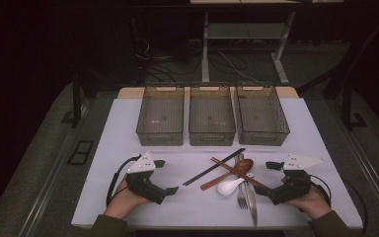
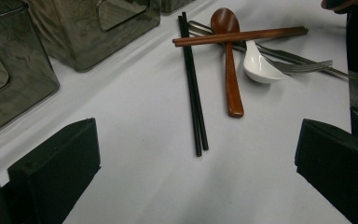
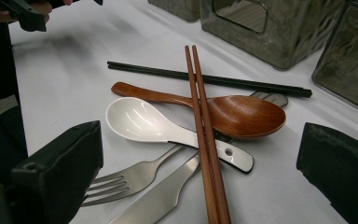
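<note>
1. We hold the left gripper (image 1: 165, 175) near the front-left part of the white table (image 1: 128, 123), its two black jaws standing wide apart with nothing between them; they point toward the table's middle.
2. We hold the right gripper (image 1: 266, 177) near the front-right part of the table, jaws likewise spread wide and empty, pointing in at the heap of cutlery just beside their tips.
3. Between the two grippers, toward the front edge and a little right of centre, lies the heap: a pair of reddish-brown wooden chopsticks (image 3: 204, 140) crosses on top of a brown wooden spoon (image 3: 242, 114) and a white ceramic soup spoon (image 3: 140, 122).
4. Under these lie a steel fork (image 3: 135, 179) and a steel table knife (image 3: 158, 200), their ends toward the front edge.
5. A pair of thin black chopsticks (image 2: 193, 93) lies flat on the heap's left side, slanting from the middle of the table toward the left gripper; in the right gripper view its far end runs behind the wooden spoon's bowl.
6. Along the back edge stand three smoky translucent plastic bins (image 1: 212, 134) in a row, side by side, well apart from the cutlery.
</note>
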`<state>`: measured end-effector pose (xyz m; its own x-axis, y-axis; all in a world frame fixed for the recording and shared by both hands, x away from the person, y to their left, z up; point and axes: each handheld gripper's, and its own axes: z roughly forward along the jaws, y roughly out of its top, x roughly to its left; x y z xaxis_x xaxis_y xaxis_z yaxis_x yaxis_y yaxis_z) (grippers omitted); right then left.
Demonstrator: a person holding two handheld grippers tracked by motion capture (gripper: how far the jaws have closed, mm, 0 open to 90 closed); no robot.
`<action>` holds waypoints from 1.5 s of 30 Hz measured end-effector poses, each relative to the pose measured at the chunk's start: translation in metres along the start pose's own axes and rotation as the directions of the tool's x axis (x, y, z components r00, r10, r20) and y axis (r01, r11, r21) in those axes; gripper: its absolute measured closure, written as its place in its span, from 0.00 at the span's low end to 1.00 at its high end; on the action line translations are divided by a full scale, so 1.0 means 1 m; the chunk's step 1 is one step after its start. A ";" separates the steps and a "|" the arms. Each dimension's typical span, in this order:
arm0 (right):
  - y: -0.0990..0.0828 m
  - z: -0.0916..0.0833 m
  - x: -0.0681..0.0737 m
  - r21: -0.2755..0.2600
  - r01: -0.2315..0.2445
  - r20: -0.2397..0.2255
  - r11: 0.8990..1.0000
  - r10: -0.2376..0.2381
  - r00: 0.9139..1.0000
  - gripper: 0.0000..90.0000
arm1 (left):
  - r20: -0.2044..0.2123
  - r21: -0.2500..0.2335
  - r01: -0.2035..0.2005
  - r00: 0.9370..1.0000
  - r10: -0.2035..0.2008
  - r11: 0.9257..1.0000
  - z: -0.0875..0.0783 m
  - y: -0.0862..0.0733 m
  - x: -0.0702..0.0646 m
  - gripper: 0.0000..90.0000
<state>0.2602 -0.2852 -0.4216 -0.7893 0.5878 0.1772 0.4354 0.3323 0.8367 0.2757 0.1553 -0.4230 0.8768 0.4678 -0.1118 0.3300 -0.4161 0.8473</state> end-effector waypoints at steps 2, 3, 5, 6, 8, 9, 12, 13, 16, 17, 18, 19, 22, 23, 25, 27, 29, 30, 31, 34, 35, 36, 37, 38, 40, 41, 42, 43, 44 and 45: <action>0.000 -0.001 0.000 0.000 0.000 0.002 1.000 0.000 1.000 0.00 | 0.000 0.002 0.000 1.000 0.000 1.000 0.000 0.000 0.000 0.00; 0.000 -0.001 0.000 0.002 0.000 0.003 1.000 0.000 1.000 0.00 | 0.001 0.002 0.001 1.000 -0.001 1.000 0.000 0.000 0.000 0.00; 0.000 -0.001 -0.001 0.006 -0.001 0.004 1.000 0.001 1.000 0.00 | 0.001 0.002 0.001 1.000 -0.001 1.000 0.001 0.000 0.000 0.00; 0.000 -0.001 -0.001 0.006 -0.001 0.004 1.000 0.001 1.000 0.00 | 0.001 0.001 0.001 1.000 -0.001 1.000 0.000 0.000 0.000 0.00; 0.001 -0.001 -0.001 0.010 -0.002 0.009 1.000 0.002 1.000 0.00 | 0.003 -0.001 0.002 1.000 -0.002 1.000 0.000 0.000 0.000 0.00; 0.001 -0.001 -0.001 0.011 -0.003 0.010 1.000 0.002 1.000 0.00 | 0.002 0.000 0.002 1.000 -0.002 1.000 0.000 0.000 0.000 0.00; 0.002 -0.002 -0.002 0.010 -0.005 0.008 1.000 0.004 1.000 0.00 | 0.003 -0.002 0.004 1.000 -0.004 1.000 0.000 0.000 0.000 0.00; 0.002 -0.003 -0.002 0.007 -0.004 0.009 1.000 0.004 1.000 0.00 | 0.005 -0.006 0.001 1.000 -0.001 1.000 0.000 0.000 0.000 0.00; 0.003 -0.004 -0.003 0.007 -0.008 0.009 1.000 0.008 1.000 0.00 | 0.006 -0.008 -0.001 1.000 0.002 1.000 0.000 0.000 0.000 0.00; 0.004 -0.004 -0.003 0.004 -0.008 0.009 1.000 0.008 1.000 0.00 | 0.005 -0.009 -0.001 1.000 0.001 1.000 0.000 0.000 0.000 0.00; 0.004 -0.004 -0.003 0.004 -0.008 0.009 1.000 0.008 1.000 0.00 | 0.005 -0.009 -0.001 1.000 0.001 1.000 0.000 0.000 0.000 0.00; 0.004 -0.005 -0.003 0.003 -0.009 0.010 1.000 0.009 1.000 0.00 | 0.004 -0.008 -0.001 1.000 0.001 1.000 0.000 0.000 0.000 0.00; 0.004 -0.005 -0.004 0.005 -0.010 0.012 1.000 0.010 1.000 0.00 | 0.003 -0.015 0.003 1.000 -0.003 1.000 -0.001 0.000 -0.001 0.00; 0.004 -0.005 -0.004 0.006 -0.012 0.009 1.000 0.012 1.000 0.00 | 0.004 -0.015 0.003 1.000 -0.003 1.000 -0.001 0.000 -0.001 0.00; 0.005 -0.006 -0.005 0.010 -0.014 0.007 1.000 0.014 1.000 0.00 | 0.005 -0.012 0.003 1.000 -0.003 1.000 -0.001 -0.001 -0.001 0.00; 0.006 -0.005 -0.005 0.011 -0.014 0.002 1.000 0.014 1.000 0.00 | 0.007 -0.010 0.003 1.000 -0.003 1.000 -0.001 -0.001 -0.001 0.00; 0.006 -0.006 -0.006 0.013 -0.012 0.005 1.000 0.012 1.000 0.00 | 0.008 -0.006 0.010 1.000 -0.009 1.000 -0.001 -0.001 0.000 0.00; 0.006 -0.006 -0.007 0.013 -0.015 0.008 1.000 0.015 1.000 0.00 | 0.009 -0.007 0.014 1.000 -0.014 1.000 -0.001 -0.002 0.000 0.00; 0.006 -0.006 -0.008 0.012 -0.013 0.009 1.000 0.013 1.000 0.00 | 0.009 -0.007 0.014 1.000 -0.014 1.000 -0.001 -0.002 0.000 0.00; 0.006 -0.007 -0.009 0.015 -0.012 0.013 1.000 0.012 1.000 0.00 | 0.004 0.000 0.017 1.000 -0.017 1.000 0.000 -0.001 0.001 0.00; 0.006 -0.008 -0.010 0.015 -0.010 0.014 1.000 0.010 1.000 0.01 | 0.007 -0.001 0.018 1.000 -0.018 1.000 0.000 -0.001 0.001 0.00; 0.006 -0.008 -0.010 0.014 -0.011 0.013 1.000 0.011 1.000 0.01 | 0.006 0.000 0.020 1.000 -0.020 1.000 0.000 -0.001 0.000 0.00; 0.006 -0.008 -0.010 0.014 -0.011 0.013 1.000 0.011 1.000 0.01 | 0.007 0.001 0.021 1.000 -0.021 1.000 -0.001 -0.001 0.000 0.00; 0.006 -0.008 -0.011 0.017 -0.007 0.015 1.000 0.006 1.000 0.01 | 0.009 0.000 0.022 1.000 -0.022 1.000 0.000 -0.001 0.000 0.00; 0.006 -0.008 -0.011 0.022 -0.005 0.016 1.000 0.005 1.000 0.01 | 0.008 -0.001 0.018 1.000 -0.018 1.000 0.000 -0.002 0.000 0.00; 0.006 -0.008 -0.011 0.022 -0.005 0.016 1.000 0.005 1.000 0.01 | 0.010 -0.001 0.019 1.000 -0.019 1.000 0.000 -0.002 0.000 0.00; 0.007 -0.008 -0.011 0.024 -0.004 0.016 1.000 0.004 1.000 0.01 | 0.010 0.001 0.020 1.000 -0.020 1.000 0.000 -0.002 0.000 0.00; 0.007 -0.007 -0.012 0.027 0.001 0.012 1.000 -0.001 1.000 0.01 | 0.011 0.001 0.021 1.000 -0.021 1.000 0.000 -0.002 0.000 0.00; 0.007 -0.007 -0.012 0.027 0.002 0.012 1.000 -0.002 1.000 0.01 | 0.012 0.000 0.021 1.000 -0.021 1.000 0.000 -0.002 0.000 0.00; 0.007 -0.007 -0.012 0.027 0.002 0.012 1.000 -0.002 1.000 0.01 | 0.012 -0.001 0.020 1.000 -0.020 1.000 0.000 -0.002 0.000 0.00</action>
<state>0.2698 -0.2954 -0.4141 -0.7853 0.5955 0.1692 0.4452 0.3533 0.8228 0.2746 0.1566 -0.4247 0.8741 0.4665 -0.1353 0.3474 -0.4057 0.8454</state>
